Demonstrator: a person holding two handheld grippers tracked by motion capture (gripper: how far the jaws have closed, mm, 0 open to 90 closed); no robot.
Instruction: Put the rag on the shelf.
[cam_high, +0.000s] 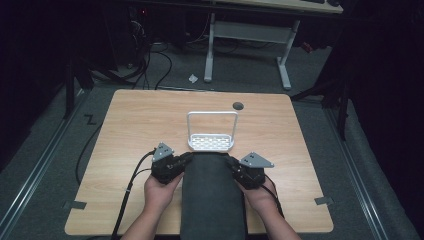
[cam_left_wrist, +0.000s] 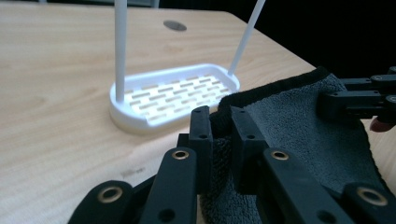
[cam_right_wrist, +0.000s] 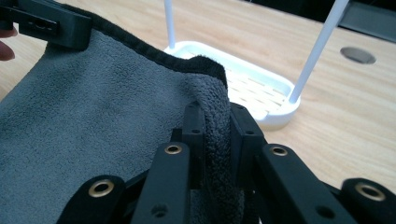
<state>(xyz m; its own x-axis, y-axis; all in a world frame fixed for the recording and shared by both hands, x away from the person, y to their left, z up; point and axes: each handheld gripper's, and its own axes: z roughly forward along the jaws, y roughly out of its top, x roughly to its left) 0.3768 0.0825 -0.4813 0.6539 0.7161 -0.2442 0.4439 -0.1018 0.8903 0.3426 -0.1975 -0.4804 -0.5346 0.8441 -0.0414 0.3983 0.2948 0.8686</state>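
Grey towel held at both far corners, near edge of table.

Left gripper (cam_high: 184, 159) is clamped on the far-left corner of the grey towel (cam_high: 212, 195). The towel spans between both grippers, just near of the white rack (cam_high: 211, 142) on the table (cam_high: 130, 125). Right gripper (cam_high: 231, 164) is clamped on the far-right corner.

**Our left gripper pinches the towel's corner**

We see our left gripper (cam_left_wrist: 219, 135) clamped on a corner of the grey towel (cam_left_wrist: 299, 126). Just beyond stands a white slotted rack (cam_left_wrist: 173, 95) on the wooden table (cam_left_wrist: 56, 93). Our right gripper (cam_left_wrist: 359, 98) grips the towel's far edge.
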